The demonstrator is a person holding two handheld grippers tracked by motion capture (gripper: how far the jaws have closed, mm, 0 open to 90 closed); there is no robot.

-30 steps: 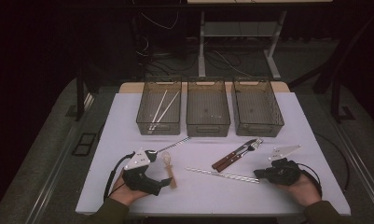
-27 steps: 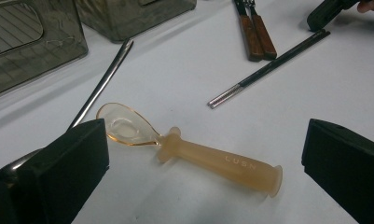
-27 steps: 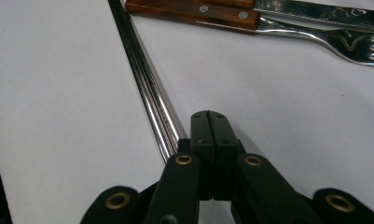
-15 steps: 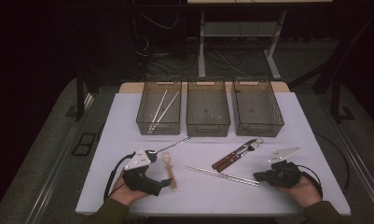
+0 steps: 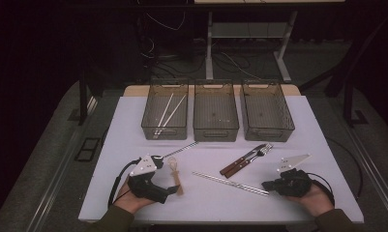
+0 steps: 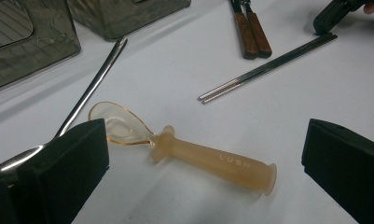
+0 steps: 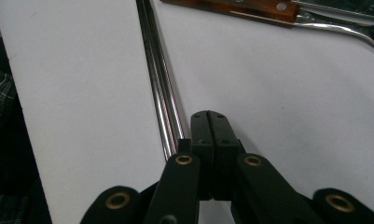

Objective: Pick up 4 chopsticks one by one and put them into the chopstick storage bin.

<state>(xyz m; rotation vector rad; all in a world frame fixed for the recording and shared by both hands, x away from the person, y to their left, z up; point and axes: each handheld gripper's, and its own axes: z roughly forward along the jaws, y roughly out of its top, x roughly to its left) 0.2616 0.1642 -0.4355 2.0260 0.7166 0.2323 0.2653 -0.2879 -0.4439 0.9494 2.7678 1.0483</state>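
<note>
An amber plastic spoon (image 6: 212,161) with a thick handle lies flat on the white table between the wide-apart jaws of my left gripper (image 6: 205,140), which touch nothing. From above, that left gripper (image 5: 173,189) rests at the front left with the amber spoon (image 5: 174,174) by its tip. My right gripper (image 7: 209,120) has its jaws pressed together on nothing, just right of a pair of metal chopsticks (image 7: 159,79). In the high view the right gripper (image 5: 265,184) sits at the front right, at the end of the chopsticks (image 5: 230,182).
Three grey bins stand in a row at the back; the left bin (image 5: 165,129) holds pale chopsticks. A long metal spoon (image 5: 182,150) lies left of centre. A wood-handled knife and fork (image 5: 242,162) lie right of centre. The table's front edge (image 5: 220,220) is close to both hands.
</note>
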